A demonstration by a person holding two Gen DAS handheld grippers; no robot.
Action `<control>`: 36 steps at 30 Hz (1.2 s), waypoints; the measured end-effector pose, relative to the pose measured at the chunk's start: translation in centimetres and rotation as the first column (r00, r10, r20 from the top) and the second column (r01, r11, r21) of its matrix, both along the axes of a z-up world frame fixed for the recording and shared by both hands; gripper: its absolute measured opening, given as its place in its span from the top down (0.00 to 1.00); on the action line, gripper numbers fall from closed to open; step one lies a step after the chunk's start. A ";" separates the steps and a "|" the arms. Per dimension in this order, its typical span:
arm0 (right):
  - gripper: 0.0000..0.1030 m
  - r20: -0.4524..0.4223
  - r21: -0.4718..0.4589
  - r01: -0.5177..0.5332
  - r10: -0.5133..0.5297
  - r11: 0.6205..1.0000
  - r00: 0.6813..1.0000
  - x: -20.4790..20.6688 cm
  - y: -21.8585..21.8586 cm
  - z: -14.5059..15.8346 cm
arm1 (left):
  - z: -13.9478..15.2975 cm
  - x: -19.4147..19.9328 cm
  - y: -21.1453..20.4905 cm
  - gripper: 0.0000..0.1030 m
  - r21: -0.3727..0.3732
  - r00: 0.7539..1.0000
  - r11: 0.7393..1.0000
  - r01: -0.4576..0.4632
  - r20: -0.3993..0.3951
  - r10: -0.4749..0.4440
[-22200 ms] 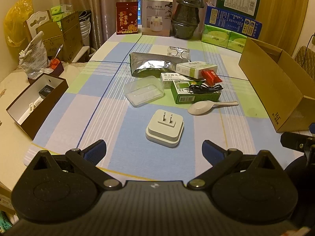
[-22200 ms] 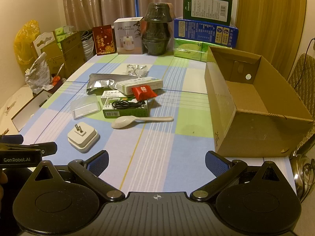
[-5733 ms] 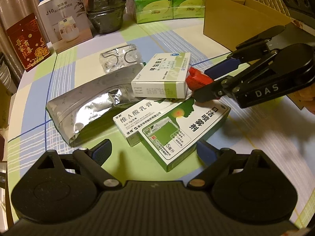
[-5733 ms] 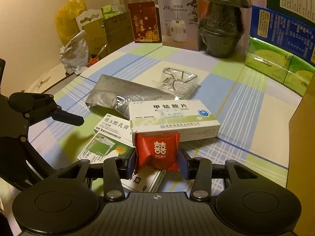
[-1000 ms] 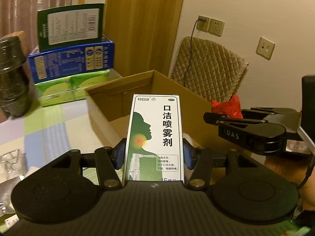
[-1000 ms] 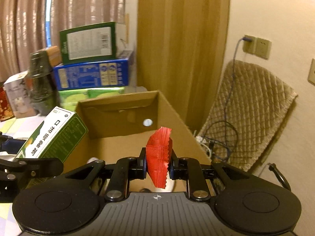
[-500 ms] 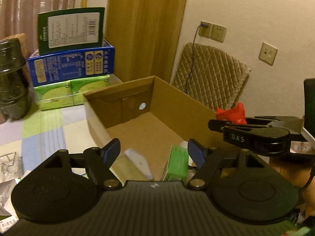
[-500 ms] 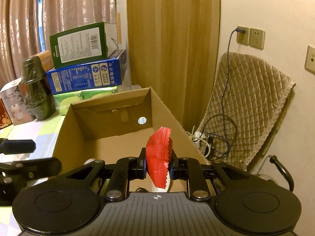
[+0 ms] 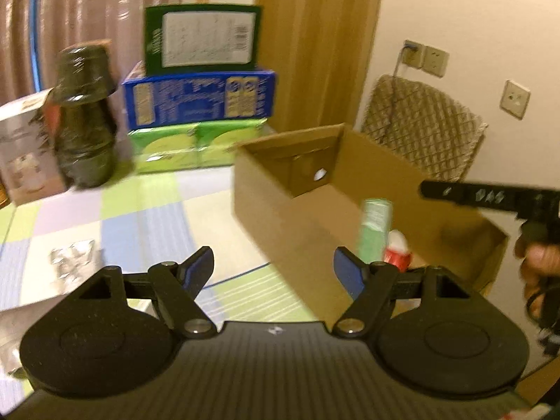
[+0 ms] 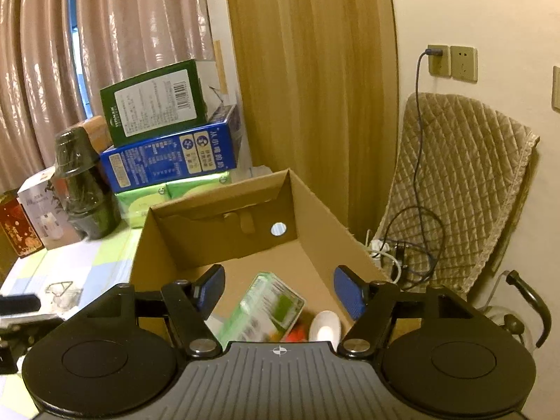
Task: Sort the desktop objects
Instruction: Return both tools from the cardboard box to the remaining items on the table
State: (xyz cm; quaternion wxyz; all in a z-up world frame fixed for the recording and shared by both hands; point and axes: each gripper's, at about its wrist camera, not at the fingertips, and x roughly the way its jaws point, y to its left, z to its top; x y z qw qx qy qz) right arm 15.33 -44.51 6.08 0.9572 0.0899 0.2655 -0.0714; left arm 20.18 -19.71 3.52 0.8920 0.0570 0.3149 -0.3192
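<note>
From the left wrist, the left hand-held gripper is spread wide and empty over the counter, with the cardboard box ahead to its right holding the green spray box; swinging back blind for the clear packet ahead-left could clip the box wall. From the right wrist, the right hand-held gripper hangs wide and empty above the box, and only here do the tilted green carton, a red item and a white one below it show clearly. Dropping further could jam its fingers into them.
</note>
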 end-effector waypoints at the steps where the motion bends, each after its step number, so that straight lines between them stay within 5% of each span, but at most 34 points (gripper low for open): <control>1: 0.36 0.003 0.000 -0.006 0.006 1.000 1.000 0.0 0.3 0.1 | -0.2 0.0 0.5 0.31 0.009 1.000 1.000 -0.010 -0.004 0.010; 10: 0.36 0.040 -0.030 -0.114 0.115 0.993 0.993 1.0 5.4 0.5 | -1.7 0.3 6.9 0.30 0.081 0.994 0.991 -0.107 -0.019 0.109; 17: 0.36 0.068 -0.098 -0.292 0.299 0.951 0.952 1.9 12.3 0.4 | -2.9 0.4 12.0 0.27 0.121 0.984 0.978 -0.171 -0.032 0.176; 36: 0.32 -0.063 -0.061 -0.497 0.493 0.866 0.868 3.4 20.4 -3.1 | -5.7 1.0 18.3 0.23 0.188 0.973 0.959 -0.211 -0.058 0.225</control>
